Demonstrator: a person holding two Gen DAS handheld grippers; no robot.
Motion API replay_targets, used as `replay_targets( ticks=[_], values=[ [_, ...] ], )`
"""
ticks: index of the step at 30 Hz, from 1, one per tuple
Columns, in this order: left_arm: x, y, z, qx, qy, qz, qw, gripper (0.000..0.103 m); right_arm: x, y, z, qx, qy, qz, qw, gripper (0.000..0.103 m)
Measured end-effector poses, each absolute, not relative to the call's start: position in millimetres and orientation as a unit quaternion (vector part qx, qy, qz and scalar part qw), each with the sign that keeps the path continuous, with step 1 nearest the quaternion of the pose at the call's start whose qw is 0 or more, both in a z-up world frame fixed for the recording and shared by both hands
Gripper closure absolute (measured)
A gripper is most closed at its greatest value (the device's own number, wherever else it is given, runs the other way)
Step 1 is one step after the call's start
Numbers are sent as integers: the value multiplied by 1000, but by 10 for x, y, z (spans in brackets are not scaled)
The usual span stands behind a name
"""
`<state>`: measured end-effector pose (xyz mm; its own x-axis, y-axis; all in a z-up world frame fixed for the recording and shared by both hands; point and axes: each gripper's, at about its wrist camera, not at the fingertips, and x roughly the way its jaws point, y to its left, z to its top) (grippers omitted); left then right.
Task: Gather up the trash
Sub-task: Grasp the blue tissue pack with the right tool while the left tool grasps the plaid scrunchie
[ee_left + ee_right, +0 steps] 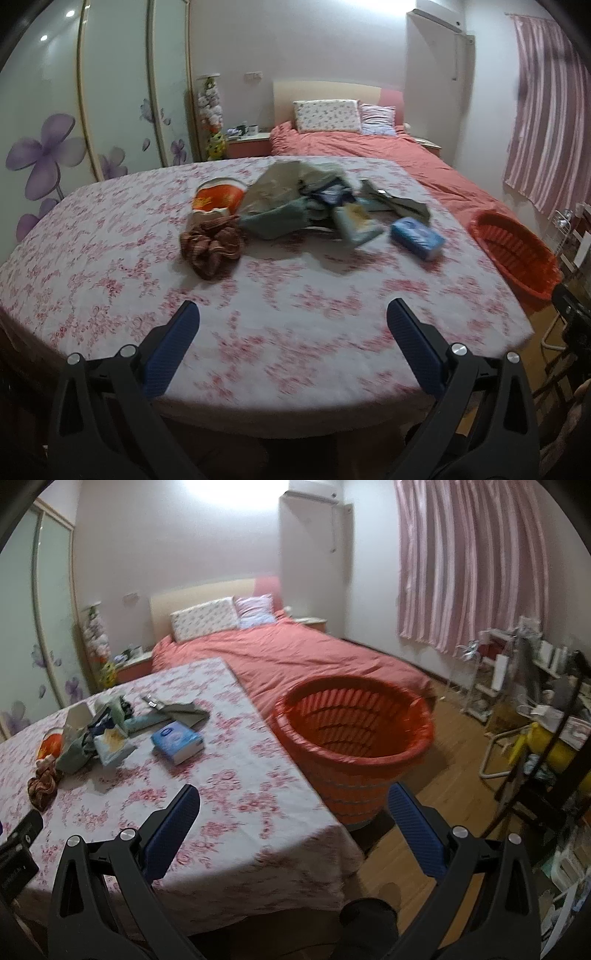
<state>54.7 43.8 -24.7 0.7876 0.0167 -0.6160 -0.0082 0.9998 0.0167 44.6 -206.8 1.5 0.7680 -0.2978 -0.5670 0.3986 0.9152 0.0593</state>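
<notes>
A pile of trash lies mid-table: crumpled grey-green bags and wrappers [295, 195] [110, 720], an orange snack cup [219, 197] [50, 747], a brown striped scrunchie [212, 245] [42, 786] and a blue tissue pack [417, 238] [177, 744]. An orange slatted basket [354, 746] [517, 251] stands just off the table's right edge. My left gripper [293, 314] is open above the near part of the table, short of the pile. My right gripper [293, 797] is open too, hovering over the table's right front corner beside the basket. Both hold nothing.
The table [110, 280] [240, 812] wears a white cloth with red flowers. Behind it is a bed with a salmon cover [295, 653] and pillows. Pink curtains [472, 561] and cluttered shelves [535, 701] fill the right side; wardrobe doors with purple flowers [48, 155] stand left.
</notes>
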Motion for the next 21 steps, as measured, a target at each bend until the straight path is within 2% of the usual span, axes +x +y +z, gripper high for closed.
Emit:
replay_targets(
  ticks=[11, 21],
  values=[
    [1225, 1225, -393, -26, 355, 54, 933, 4, 1147, -1858, -31, 87, 317, -106, 938, 2],
    [1696, 1434, -568, -18, 384, 56, 921, 4, 2019, -1747, -347, 80, 393, -53, 914, 2]
  ],
)
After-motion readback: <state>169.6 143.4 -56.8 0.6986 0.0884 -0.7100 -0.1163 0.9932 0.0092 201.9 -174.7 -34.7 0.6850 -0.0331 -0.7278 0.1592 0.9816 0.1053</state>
